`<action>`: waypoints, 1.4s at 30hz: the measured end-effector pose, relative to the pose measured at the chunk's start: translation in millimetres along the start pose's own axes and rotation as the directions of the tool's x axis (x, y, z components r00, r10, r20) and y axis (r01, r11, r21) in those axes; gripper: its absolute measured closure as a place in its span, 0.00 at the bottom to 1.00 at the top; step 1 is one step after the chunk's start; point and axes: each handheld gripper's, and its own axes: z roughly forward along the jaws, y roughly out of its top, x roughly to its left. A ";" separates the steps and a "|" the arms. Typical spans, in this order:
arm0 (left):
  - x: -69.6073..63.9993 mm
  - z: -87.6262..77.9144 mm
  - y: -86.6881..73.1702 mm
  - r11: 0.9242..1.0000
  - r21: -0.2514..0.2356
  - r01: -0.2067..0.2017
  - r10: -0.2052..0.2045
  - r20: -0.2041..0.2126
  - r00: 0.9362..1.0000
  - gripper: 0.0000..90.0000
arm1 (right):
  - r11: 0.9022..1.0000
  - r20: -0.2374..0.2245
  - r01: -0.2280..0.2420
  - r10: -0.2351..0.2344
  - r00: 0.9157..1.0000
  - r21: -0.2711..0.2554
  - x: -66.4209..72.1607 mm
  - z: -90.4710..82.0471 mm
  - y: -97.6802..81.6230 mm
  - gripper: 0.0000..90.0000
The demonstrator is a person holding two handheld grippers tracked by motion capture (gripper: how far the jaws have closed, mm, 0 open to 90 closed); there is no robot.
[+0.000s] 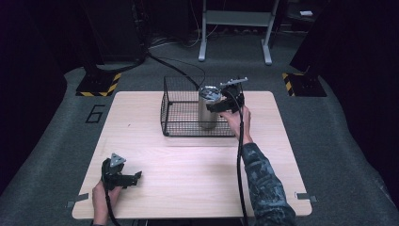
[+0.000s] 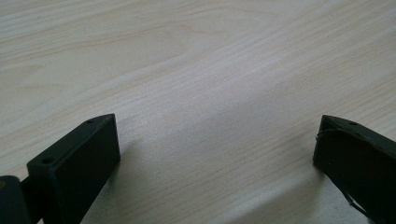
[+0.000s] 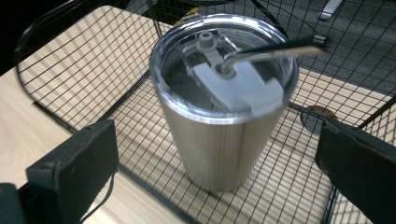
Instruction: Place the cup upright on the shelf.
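While the person's left hand is idling near the front left corner of the table (image 1: 155, 188), the high view is showing the right gripper (image 1: 225, 100) reaching across to the wire basket (image 1: 169, 110) at the far middle, where the steel tumbler (image 1: 207, 110) is standing upright inside. That reach is putting the claw level with the cup's upper half, probably so it can close around the body below the lid. The left gripper (image 1: 129, 179) is resting low over bare wood, well apart from the basket, seemingly kept out of the way.

Looking along the left gripper (image 2: 215, 149), its jaws are standing wide apart with nothing between them but the pale tabletop.

Looking along the right gripper (image 3: 215, 163), its jaws are also spread wide, flanking the tumbler (image 3: 222, 140) without touching it, so nothing is being held. The cup is sitting on the basket (image 3: 93, 70) floor, its clear lid (image 3: 187, 84) on and a bent straw (image 3: 275, 49) sticking out sideways; approaching from the side is likely keeping the claw clear of that straw.
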 end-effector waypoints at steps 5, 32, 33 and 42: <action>0.2 0.2 0.1 1.000 -0.003 -0.002 0.002 -0.002 1.000 0.00 | 0.999 -0.018 0.031 -0.031 0.999 -0.011 5.8 -21.6 -7.6 0.00; 0.8 -0.1 0.3 1.000 0.001 -0.011 0.011 -0.002 1.000 0.00 | 0.993 0.057 0.111 -0.108 0.992 -0.038 16.9 -131.5 -98.5 0.00; 0.6 0.2 0.2 1.000 -0.003 -0.007 0.007 -0.002 1.000 0.00 | 0.993 0.059 0.109 -0.106 0.993 -0.040 15.0 -134.0 -103.9 0.00; 1.1 0.2 0.4 1.000 -0.003 -0.015 0.015 -0.004 1.000 0.00 | 0.999 0.116 0.044 -0.040 0.992 -0.031 -1.6 -148.3 -152.8 0.00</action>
